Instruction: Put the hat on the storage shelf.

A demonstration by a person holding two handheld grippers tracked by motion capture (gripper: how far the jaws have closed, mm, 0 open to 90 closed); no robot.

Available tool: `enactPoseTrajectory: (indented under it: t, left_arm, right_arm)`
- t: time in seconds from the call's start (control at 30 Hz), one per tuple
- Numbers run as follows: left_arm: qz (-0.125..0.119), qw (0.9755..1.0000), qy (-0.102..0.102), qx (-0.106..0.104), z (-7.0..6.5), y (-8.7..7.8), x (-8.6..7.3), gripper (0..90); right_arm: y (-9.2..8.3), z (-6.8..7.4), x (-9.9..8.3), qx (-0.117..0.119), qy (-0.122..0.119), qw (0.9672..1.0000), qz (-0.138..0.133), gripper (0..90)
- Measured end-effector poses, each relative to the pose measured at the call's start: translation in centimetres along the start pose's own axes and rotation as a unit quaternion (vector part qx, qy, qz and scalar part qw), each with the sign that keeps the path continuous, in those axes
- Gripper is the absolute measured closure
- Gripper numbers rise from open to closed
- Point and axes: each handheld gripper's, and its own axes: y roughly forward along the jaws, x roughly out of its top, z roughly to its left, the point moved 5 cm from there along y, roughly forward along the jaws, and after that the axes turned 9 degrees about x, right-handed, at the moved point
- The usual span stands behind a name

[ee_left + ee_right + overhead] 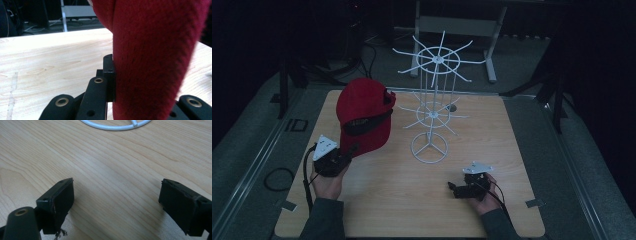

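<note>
In the left gripper view the red cap [155, 57] runs off the top and bottom edges and hides one jaw of the left gripper [125, 82] behind its cloth. The right gripper view cuts the white wire stand [116, 126] at the top edge (just an arc of its base ring shows).

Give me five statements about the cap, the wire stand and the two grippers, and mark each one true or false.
1. The left gripper is clamped on the red cap. True.
2. The red cap hangs on an arm of the white wire stand. False: it is held up beside the stand, off its arms.
3. The right gripper has its jaws apart with nothing between them. True.
4. The right gripper holds the round base of the stand. False: the base lies farther off on the wooden table, untouched.
5. The wire stand lies tipped over. False: it stands upright on its ring base.
</note>
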Motion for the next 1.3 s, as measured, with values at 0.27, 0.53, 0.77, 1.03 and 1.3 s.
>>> enactPoseTrajectory:
  t: [0.27,0.53,0.77,1.03,1.3]
  left_arm:
    - [-0.017,0.9999,0.000,0.005,0.0,-0.6,1.0,85.1]
    - [-0.032,0.9994,-0.005,0.009,0.2,-0.9,1.8,85.0]
    - [-0.051,0.9985,-0.015,0.012,0.2,-1.1,2.4,85.0]
    - [-0.066,0.9976,-0.017,0.015,0.1,-1.5,3.1,85.0]
    - [-0.074,0.9969,-0.017,0.019,0.3,-1.9,3.7,85.0]
  right_arm:
    - [0.0,0.0,0.0,0.000,0.000,1.0000,0.000,12.7]
    - [0.0,0.0,0.0,-0.001,-0.002,1.0000,-0.001,12.7]
    - [0.0,0.0,0.0,-0.001,-0.002,1.0000,-0.001,12.8]
    - [0.0,0.0,0.0,0.000,-0.001,1.0000,-0.001,12.8]
    - [0.0,0.0,0.0,0.000,-0.001,1.0000,0.000,12.7]
